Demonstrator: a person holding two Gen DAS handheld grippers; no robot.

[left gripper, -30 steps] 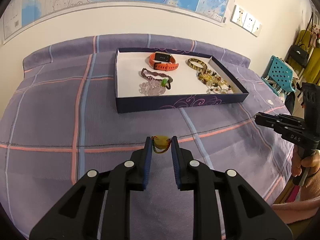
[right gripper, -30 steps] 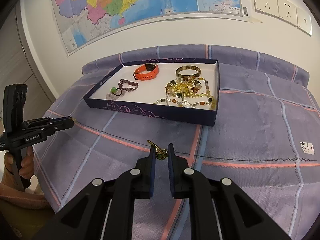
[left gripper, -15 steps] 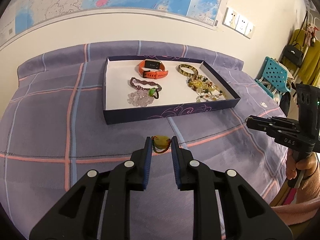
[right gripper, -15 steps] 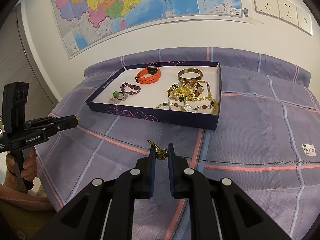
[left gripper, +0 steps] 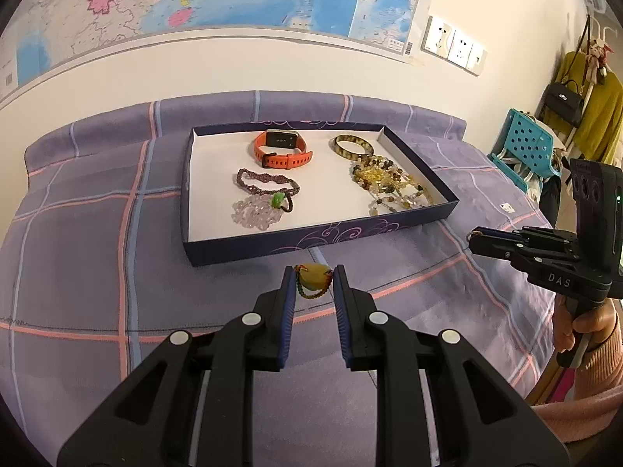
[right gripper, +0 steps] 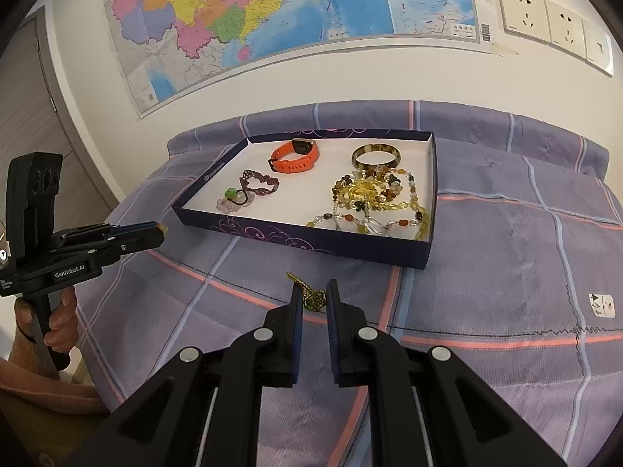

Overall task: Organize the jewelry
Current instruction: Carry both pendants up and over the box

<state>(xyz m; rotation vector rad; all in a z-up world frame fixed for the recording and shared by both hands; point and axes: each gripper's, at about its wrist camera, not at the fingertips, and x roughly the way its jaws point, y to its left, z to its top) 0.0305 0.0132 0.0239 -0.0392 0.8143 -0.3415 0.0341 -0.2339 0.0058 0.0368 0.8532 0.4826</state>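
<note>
Since 1 second ago, both grippers have carried their pieces nearer the tray (left gripper: 296,240), whose front wall now sits just beyond the left gripper (left gripper: 314,272) in the left wrist view. Its 2 blue-padded jaws are closed partway on a yellow pendant (left gripper: 314,277) strung on a dark beaded cord, the pendant pinched between the fingertips and held above the purple plaid bedspread (left gripper: 97,257). In the right wrist view the right gripper (right gripper: 312,291) has its jaws drawn to a narrow gap, clamped on a small gold-green beaded trinket (right gripper: 313,299) whose thin end sticks out to the left past the fingertip. Ahead of both, the dark blue tray with its white floor rests on the bedspread. Inside it, an orange watch (left gripper: 282,149) lies at the back, a mottled bangle (left gripper: 350,144) at the back right, a maroon beaded bracelet (left gripper: 266,183) with a green bead near the middle left, touching a pale pink crystal strand (left gripper: 255,214) in front of it, and a heap of amber and brown beaded necklaces (left gripper: 389,185) along the right side. Behind the bed a map (right gripper: 272,11) hangs on the wall beside 3 sockets (right gripper: 557,19).
</note>
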